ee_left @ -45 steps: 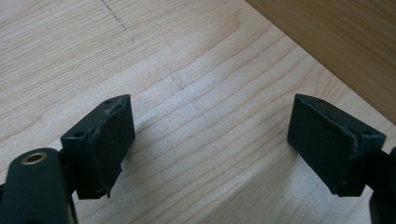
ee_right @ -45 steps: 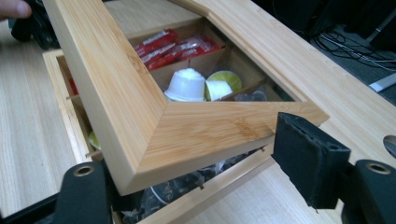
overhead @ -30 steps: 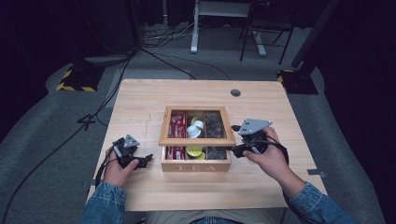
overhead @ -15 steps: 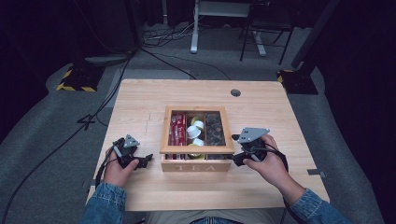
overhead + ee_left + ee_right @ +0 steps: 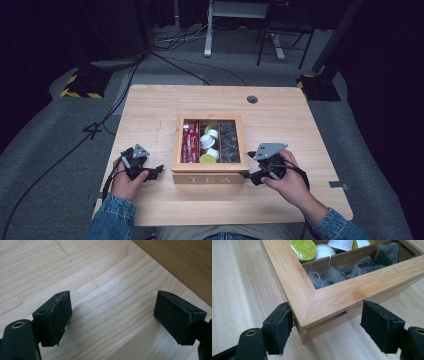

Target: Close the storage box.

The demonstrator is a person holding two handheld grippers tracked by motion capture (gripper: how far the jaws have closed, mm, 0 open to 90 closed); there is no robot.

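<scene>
My right gripper point(image 5: 324, 325) straddles the tea box's point(image 5: 208, 177) near right corner, jaws released. My left gripper point(image 5: 112, 315) gapes over bare table point(image 5: 100, 277).

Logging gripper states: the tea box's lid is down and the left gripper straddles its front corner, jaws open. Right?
Not the left one. The right gripper straddles the tea box corner, seen in the right gripper view. The left gripper is open over bare table.

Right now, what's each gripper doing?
Left gripper: open, empty, over bare table.
Right gripper: open, jaws flanking the tea box corner, not clamped.
</scene>
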